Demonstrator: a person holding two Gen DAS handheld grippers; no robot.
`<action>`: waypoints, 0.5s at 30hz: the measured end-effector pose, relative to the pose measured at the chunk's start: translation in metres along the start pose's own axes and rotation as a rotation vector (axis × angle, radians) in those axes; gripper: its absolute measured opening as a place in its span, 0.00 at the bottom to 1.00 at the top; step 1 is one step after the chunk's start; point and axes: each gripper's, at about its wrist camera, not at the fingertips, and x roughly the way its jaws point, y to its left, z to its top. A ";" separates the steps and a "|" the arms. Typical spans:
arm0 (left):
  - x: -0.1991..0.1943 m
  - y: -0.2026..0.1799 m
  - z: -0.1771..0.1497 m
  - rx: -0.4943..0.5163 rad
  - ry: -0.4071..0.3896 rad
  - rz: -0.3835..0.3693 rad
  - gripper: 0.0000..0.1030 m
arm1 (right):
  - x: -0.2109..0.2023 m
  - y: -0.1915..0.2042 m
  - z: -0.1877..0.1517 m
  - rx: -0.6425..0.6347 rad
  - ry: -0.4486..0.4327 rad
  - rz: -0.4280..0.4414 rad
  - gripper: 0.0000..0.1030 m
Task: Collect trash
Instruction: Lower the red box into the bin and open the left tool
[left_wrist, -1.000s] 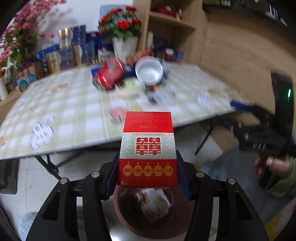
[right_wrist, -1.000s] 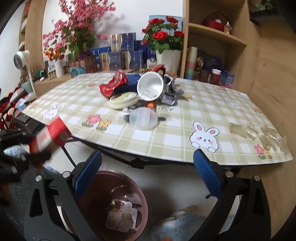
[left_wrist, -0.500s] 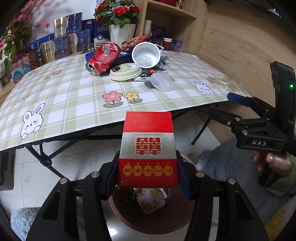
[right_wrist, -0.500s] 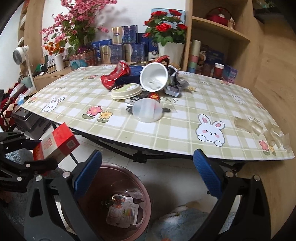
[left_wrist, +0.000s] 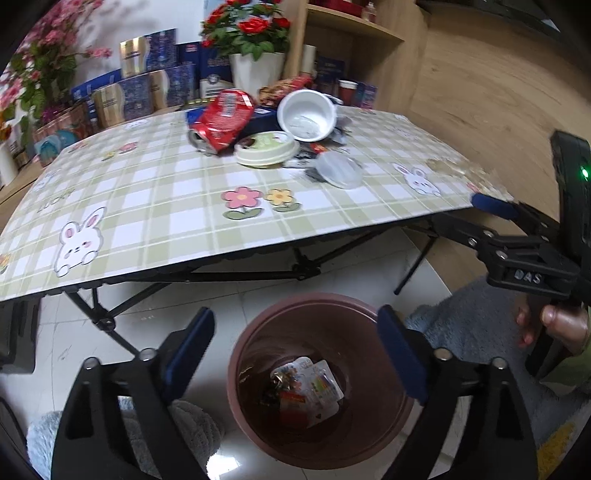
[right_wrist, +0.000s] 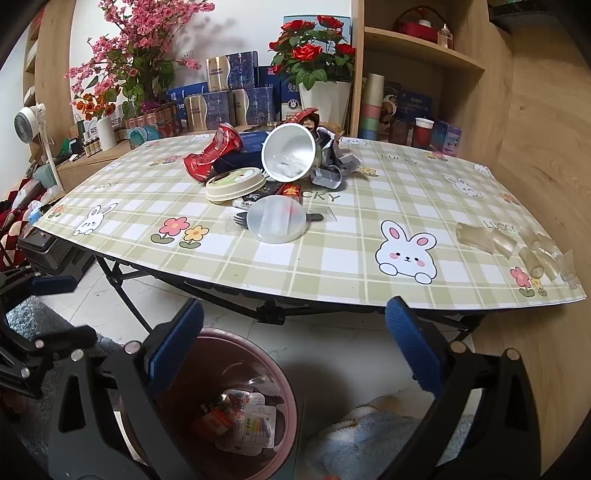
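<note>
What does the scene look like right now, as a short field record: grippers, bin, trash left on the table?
left gripper: jaws have just been opening, nothing between them, over the bin
right gripper: open, empty
round brown plastic bin: on the floor, wrappers and a red item at the bottom
crushed red can: on the table
white plastic bowl: on its side
clear round lid: flat, over a black fork

Both fisheye views look forward and steeply downward from beside the green-checked worktop (left_wrist: 155, 206), close above the round brown plastic bin (left_wrist: 255, 343) on the floor. The right view sits further right; both share bin and worktop.
</note>
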 end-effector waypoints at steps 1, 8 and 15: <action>-0.001 0.002 0.001 -0.013 -0.003 0.011 0.88 | 0.000 0.000 0.000 0.001 0.001 0.000 0.95; -0.009 0.029 0.003 -0.134 -0.036 0.082 0.92 | 0.000 0.000 0.000 0.003 0.002 -0.001 0.95; -0.016 0.048 0.003 -0.229 -0.059 0.114 0.92 | 0.005 -0.004 0.000 0.023 0.021 -0.011 0.95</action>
